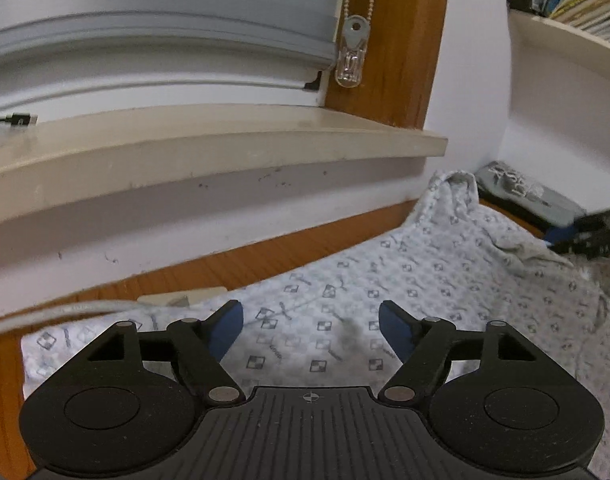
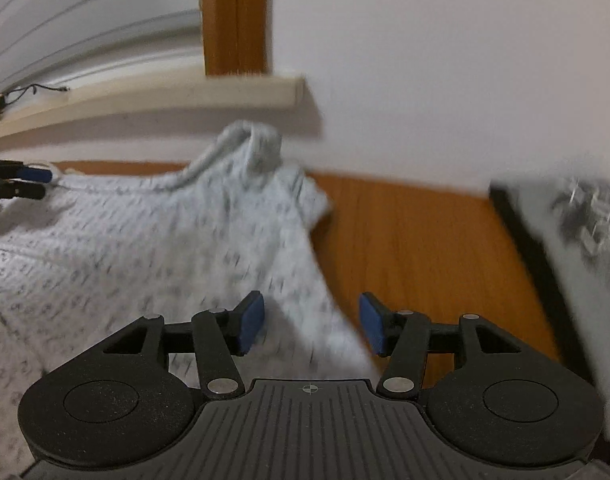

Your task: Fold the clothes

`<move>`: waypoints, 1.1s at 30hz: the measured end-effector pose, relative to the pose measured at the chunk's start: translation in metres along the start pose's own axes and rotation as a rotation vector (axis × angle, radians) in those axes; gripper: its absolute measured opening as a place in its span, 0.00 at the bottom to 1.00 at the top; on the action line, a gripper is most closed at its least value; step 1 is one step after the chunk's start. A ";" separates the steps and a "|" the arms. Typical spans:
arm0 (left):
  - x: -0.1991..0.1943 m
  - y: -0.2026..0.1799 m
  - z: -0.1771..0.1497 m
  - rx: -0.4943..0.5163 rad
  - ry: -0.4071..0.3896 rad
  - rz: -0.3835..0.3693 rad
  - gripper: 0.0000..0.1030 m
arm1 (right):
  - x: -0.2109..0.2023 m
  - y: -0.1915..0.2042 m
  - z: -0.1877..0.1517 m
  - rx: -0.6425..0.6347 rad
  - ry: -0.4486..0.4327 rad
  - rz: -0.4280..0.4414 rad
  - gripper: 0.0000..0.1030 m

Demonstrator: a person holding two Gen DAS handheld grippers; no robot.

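Note:
A pale garment (image 1: 425, 280) printed with small dark check marks lies spread over the wooden table (image 1: 233, 264), and its far end is bunched up against the wall. My left gripper (image 1: 311, 320) hovers over the garment's near part, open wide, with nothing between its blue pads (image 1: 227, 330). The right wrist view is blurred. In it my right gripper (image 2: 311, 322) is open above the garment's right edge (image 2: 297, 264). Cloth shows beneath the gap, but the pads do not press on it. The left gripper's fingers (image 2: 25, 182) show at that view's far left.
A folded grey printed garment (image 2: 577, 248) lies on a dark base at the table's right end. A beige window sill (image 1: 209, 144) juts out above the table, with a blind and its bead chain (image 1: 351, 4). There is also a white cable (image 1: 65, 312) at the left and a bookshelf (image 1: 565, 36) at the upper right.

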State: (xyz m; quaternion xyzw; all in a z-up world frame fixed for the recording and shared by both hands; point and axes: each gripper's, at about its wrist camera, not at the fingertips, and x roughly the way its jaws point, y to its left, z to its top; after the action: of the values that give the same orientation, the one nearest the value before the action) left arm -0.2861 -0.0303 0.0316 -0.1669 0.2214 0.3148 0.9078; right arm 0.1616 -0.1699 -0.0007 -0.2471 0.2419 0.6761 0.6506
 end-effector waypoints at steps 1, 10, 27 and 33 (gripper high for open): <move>-0.001 0.002 0.000 -0.013 -0.004 -0.013 0.76 | 0.000 0.000 -0.001 0.008 0.014 0.002 0.52; 0.000 0.003 0.000 -0.018 0.011 -0.017 0.77 | -0.041 0.008 0.029 -0.029 -0.106 -0.033 0.06; -0.003 -0.007 -0.001 0.029 0.018 0.010 0.81 | -0.038 0.058 0.102 -0.099 -0.300 -0.089 0.36; 0.000 -0.006 -0.001 0.019 0.028 0.009 0.82 | -0.059 -0.009 0.027 0.001 -0.133 -0.160 0.36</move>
State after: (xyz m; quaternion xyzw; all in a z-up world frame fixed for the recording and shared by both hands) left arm -0.2831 -0.0351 0.0318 -0.1617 0.2376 0.3145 0.9047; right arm 0.1722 -0.1970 0.0582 -0.2198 0.1780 0.6368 0.7173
